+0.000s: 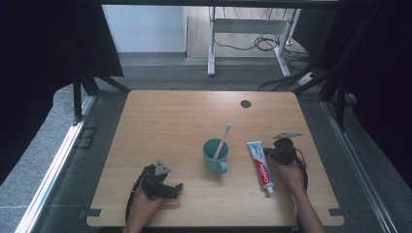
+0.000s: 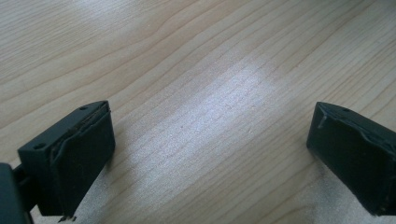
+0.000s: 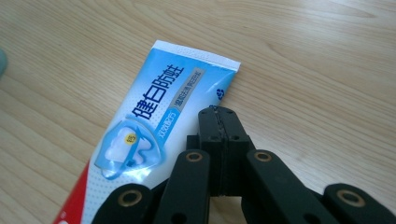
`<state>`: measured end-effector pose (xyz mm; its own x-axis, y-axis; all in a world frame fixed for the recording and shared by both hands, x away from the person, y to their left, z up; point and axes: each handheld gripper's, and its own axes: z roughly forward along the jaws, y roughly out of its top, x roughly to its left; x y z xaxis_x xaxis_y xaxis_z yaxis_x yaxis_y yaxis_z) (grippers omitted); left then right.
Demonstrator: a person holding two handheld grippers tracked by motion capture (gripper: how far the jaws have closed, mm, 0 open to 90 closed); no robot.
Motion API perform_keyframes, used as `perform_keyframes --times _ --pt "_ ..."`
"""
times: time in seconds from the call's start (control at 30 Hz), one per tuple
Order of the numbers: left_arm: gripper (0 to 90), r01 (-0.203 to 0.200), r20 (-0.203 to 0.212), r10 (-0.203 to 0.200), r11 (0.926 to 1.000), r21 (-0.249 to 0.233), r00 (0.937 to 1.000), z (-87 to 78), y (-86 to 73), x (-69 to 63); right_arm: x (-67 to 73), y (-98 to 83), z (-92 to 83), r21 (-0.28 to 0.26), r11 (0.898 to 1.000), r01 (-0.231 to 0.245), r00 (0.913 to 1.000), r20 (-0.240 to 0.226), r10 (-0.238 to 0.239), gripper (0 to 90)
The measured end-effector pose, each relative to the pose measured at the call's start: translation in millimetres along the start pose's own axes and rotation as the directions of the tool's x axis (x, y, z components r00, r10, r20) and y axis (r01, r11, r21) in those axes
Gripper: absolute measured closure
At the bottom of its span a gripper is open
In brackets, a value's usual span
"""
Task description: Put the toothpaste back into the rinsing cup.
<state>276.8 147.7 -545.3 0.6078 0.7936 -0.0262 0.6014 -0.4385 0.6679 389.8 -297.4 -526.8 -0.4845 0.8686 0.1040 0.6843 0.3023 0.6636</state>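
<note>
Where the high view looks down on the wooden table [image 1: 165, 116], the left gripper [image 1: 167, 187] lies at the near edge, with a teal cup [image 1: 214, 156] holding a toothbrush [image 1: 223, 138] off toward the right gripper [image 1: 272, 153], whose tip touches a toothpaste tube [image 1: 261, 166]. Left gripper view: its jaws stand spread wide over bare wood [image 2: 210, 93], grasping nothing. Right gripper view: its jaws are pressed together, empty, their tip over the tube's [image 3: 154, 107] right edge near the crimped end.
</note>
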Motion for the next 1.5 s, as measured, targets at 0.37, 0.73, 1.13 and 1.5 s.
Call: perform_keyframes --times 0.37,0.73,1.13,1.5 --pt "0.8 0.004 0.0 -0.004 1.0 0.0 1.0 0.0 -0.1 -0.3 19.4 9.2 9.1 0.002 1.0 0.031 0.9969 -0.073 -0.031 89.2" --pt "0.8 -0.001 0.0 0.001 1.0 0.002 1.0 -0.1 0.0 0.0 19.6 7.7 -4.6 -0.012 0.999 0.046 0.9956 -0.081 -0.047 78.5" --pt "0.8 0.0 0.0 0.0 1.0 0.003 1.0 -0.2 -0.1 -0.1 15.0 -5.9 -23.0 0.004 0.999 0.034 0.9979 -0.055 -0.033 51.9" --pt "0.8 0.0 0.0 0.0 1.0 0.003 1.0 -0.2 0.0 -0.1 15.4 -11.2 -44.0 0.038 0.998 0.042 0.9969 -0.069 -0.04 37.2"
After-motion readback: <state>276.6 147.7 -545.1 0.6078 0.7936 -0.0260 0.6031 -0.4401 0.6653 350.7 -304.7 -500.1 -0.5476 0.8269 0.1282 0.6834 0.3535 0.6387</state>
